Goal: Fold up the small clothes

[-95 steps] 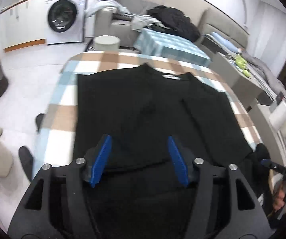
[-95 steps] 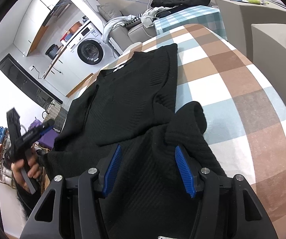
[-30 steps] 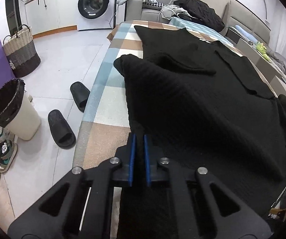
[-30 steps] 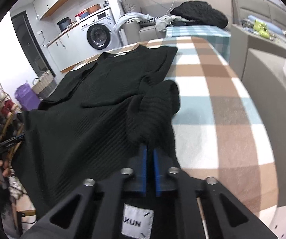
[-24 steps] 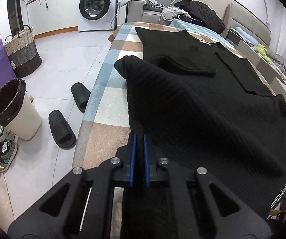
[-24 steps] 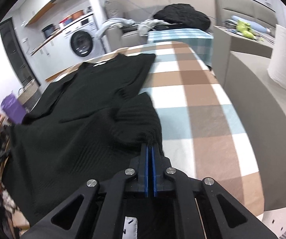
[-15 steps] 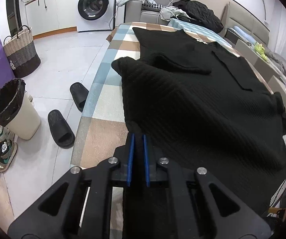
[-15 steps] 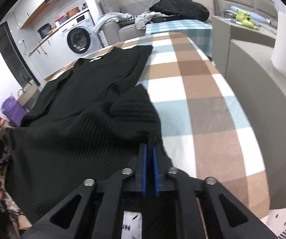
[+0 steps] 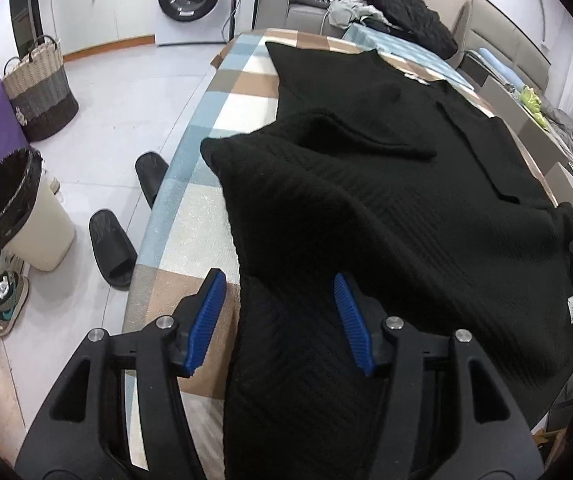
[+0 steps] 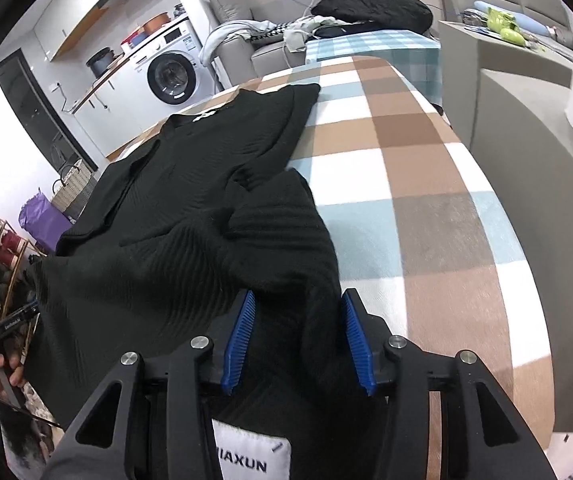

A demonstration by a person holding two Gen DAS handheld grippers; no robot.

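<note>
Left wrist view: one black sweater (image 9: 386, 208), two slippers (image 9: 111, 246)

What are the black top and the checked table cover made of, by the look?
Black top: probably a soft ribbed knit, matte; fine parallel ridges show and it drapes in thick folds. Checked table cover: seemingly a short-pile or fleecy fabric; its surface looks faintly fuzzy, without gloss.

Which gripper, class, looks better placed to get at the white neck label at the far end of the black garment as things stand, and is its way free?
Probably neither easily. The neck label lies far beyond both the left gripper and right gripper, jaws just opened. Nothing blocks the way over the black garment.
</note>
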